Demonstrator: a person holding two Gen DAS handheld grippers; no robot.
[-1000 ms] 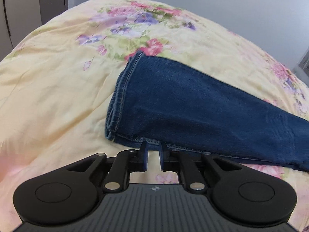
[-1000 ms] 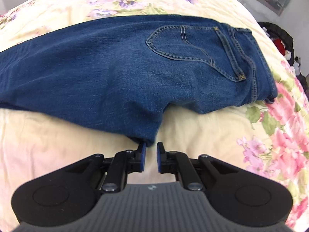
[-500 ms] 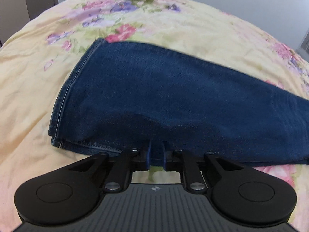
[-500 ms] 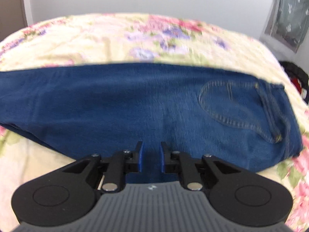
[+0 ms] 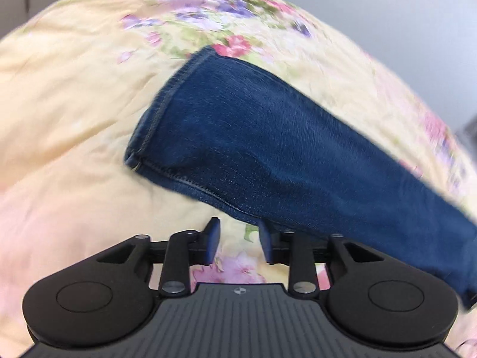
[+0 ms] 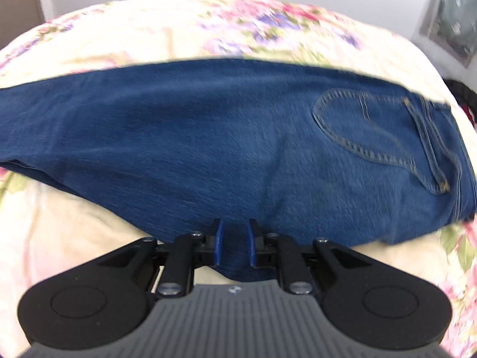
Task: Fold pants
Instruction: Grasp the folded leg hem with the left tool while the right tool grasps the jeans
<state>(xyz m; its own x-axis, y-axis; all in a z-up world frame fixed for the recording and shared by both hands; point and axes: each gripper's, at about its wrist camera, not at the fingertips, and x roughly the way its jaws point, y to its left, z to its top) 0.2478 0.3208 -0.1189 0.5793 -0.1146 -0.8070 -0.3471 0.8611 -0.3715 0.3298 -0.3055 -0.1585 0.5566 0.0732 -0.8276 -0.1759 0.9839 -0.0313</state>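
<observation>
Two grippers hover over our blue jeans [image 6: 208, 137], which lie lengthwise on the floral bedspread [image 5: 74, 104]. Our left gripper [image 5: 238, 241] is opening, nothing between its jaws; our right gripper [image 6: 234, 244] is opening around denim.

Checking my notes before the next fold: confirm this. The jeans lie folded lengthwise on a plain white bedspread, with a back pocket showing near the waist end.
One detail is wrong: the bedspread is not plain white. It is pale yellow with a pink and purple floral print, as both wrist views show. The rest holds: the jeans lie folded lengthwise on it, and the right wrist view shows a back pocket near the waist end.
</observation>
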